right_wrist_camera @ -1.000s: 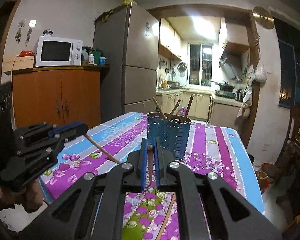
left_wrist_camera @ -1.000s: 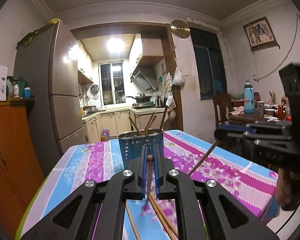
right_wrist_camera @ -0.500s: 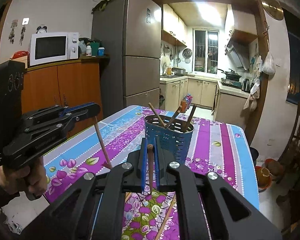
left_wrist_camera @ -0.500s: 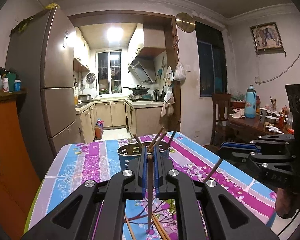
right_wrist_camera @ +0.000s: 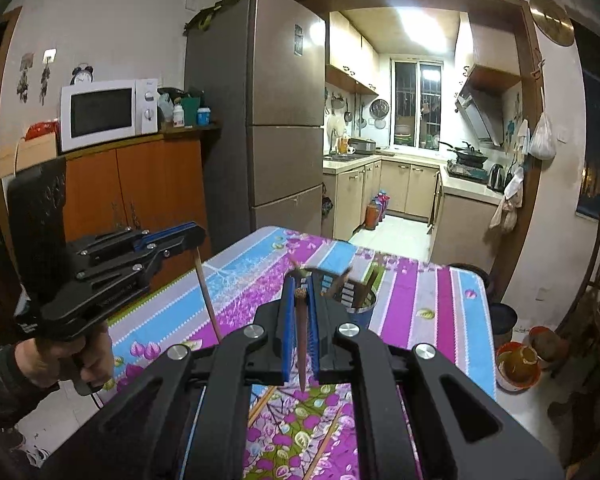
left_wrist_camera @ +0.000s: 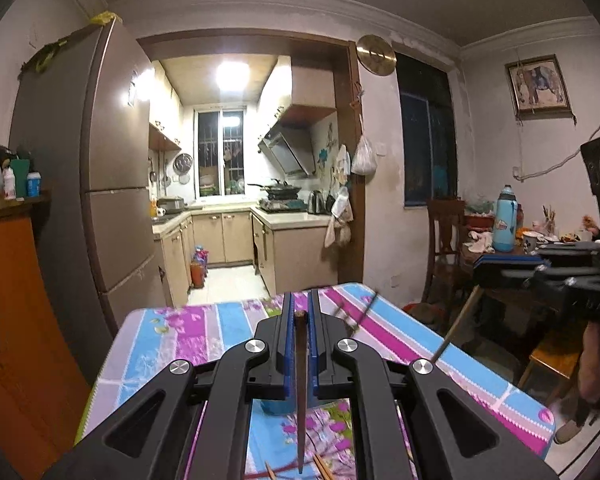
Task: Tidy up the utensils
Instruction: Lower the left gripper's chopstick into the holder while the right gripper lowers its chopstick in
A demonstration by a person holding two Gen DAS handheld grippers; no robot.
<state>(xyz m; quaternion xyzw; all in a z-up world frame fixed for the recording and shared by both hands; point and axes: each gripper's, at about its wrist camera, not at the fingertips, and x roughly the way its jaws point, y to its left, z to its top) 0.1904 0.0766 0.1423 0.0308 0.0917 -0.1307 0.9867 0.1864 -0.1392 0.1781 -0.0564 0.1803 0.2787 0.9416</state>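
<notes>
Wooden chopstick, left wrist view: one dark chopstick (left_wrist_camera: 301,380) hung point-down, pinched between the blue pads of the left gripper (left_wrist_camera: 299,312) above the floral tablecloth (left_wrist_camera: 172,344).
Loose chopsticks, same view: tips (left_wrist_camera: 320,468) lay on the cloth below.
Right wrist view: right gripper (right_wrist_camera: 300,292) was clamped on its own chopstick (right_wrist_camera: 301,344), hanging upright.
Holder: blue perforated utensil holder (right_wrist_camera: 360,300) stood just beyond its fingers, sticks inside.
Left hand (right_wrist_camera: 68,360): gripped the other tool at left.
</notes>
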